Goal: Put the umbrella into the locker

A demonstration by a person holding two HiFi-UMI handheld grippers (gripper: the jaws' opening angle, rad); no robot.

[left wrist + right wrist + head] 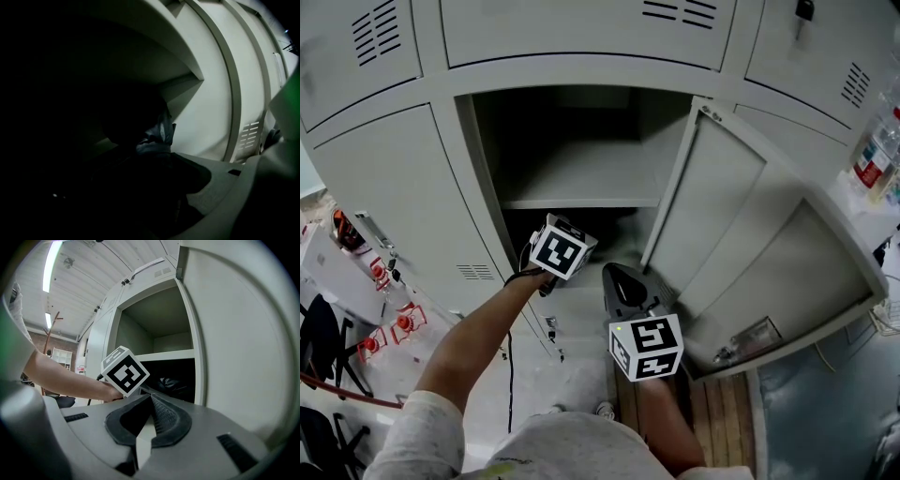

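The person wears a pale speckled T-shirt (pixel 562 445); the grey right tongs (pixel 149 404) carry a black-and-white marker cube (pixel 645 347).

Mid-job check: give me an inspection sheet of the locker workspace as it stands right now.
Surface: grey locker, door swung open to the right; nothing seen on its shelf.
Job's things: umbrella, bunched fabric, lies in the dark compartment under the shelf.
Clutter: nothing seen.
Grippers: left gripper reaches into that lower compartment, right at the umbrella; too dark to read its jaws. Right gripper is outside the opening, jaws together, empty.
Cables: black cable hangs from the left gripper.
Surroundings: closed neighbouring lockers; bottle at far right; wooden floor below.
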